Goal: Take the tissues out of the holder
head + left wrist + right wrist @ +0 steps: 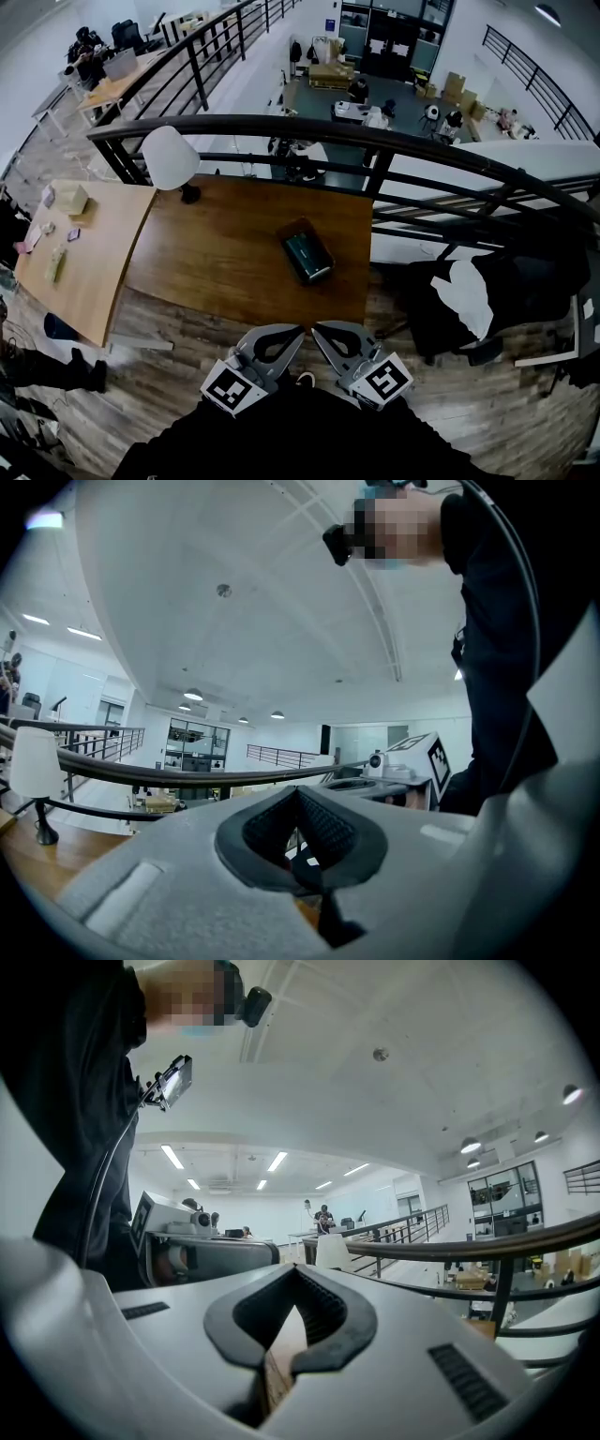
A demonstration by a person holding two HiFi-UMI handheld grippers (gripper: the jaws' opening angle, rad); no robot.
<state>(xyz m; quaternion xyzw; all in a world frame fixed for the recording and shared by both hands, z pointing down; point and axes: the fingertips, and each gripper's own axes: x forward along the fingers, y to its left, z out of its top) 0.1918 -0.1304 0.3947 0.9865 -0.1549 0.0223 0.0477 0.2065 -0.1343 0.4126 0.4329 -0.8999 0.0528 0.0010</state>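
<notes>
"Reaching in like this could shove the holder (307,255) along the bench (216,253): both tools are pressed together, empty."

"Agreed. It lies mid-frame, right of the bench's centre. Left tool (298,329) and right tool (319,328) hang at lower middle, tips angled toward each other, well short of it."

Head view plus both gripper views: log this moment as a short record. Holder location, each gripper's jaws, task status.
holder: dark tissue holder lying on the brown wooden table, right of centre
left gripper: jaws together, nothing between, short of the table's near edge
right gripper: jaws together, nothing between, beside the left one
other: white lamp at the table's far left corner
status: holder untouched, tissues not yet out
</notes>
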